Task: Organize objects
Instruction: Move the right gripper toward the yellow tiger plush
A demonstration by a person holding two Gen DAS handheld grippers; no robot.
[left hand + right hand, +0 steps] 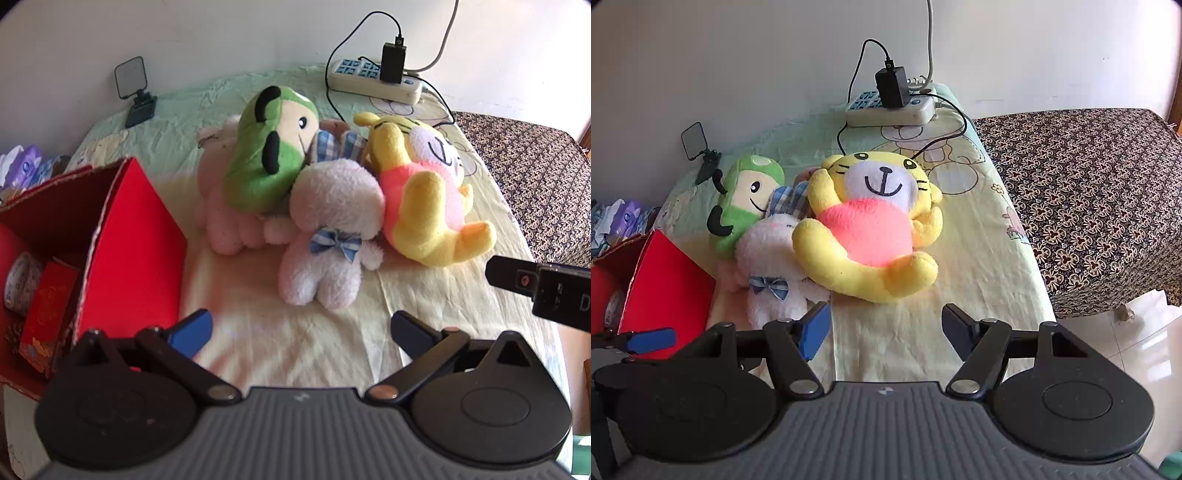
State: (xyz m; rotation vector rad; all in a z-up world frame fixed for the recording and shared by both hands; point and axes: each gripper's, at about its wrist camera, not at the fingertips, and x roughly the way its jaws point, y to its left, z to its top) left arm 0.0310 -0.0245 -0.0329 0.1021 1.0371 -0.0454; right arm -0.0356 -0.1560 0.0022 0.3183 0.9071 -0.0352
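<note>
A pile of plush toys lies on the cloth-covered table: a green toy [266, 155] [742, 199], a white-pink bunny with a blue bow [328, 236] [775, 266], a yellow tiger with a pink belly [424, 199] [871, 229], and a pale pink plush [221, 218] under them. An open red box [122, 251] [665, 284] stands to the left. My left gripper [301, 332] is open and empty, just short of the bunny. My right gripper [884, 328] is open and empty, in front of the tiger. The right gripper's body shows at the right of the left wrist view [546, 288].
The red box holds a tape roll [20, 284] and a small red packet [48, 306]. A power strip with a black adapter and cables [380, 77] [894, 103] lies at the back. A small clip mirror [135, 88] [700, 147] stands back left. A patterned bed [1089, 192] is at right.
</note>
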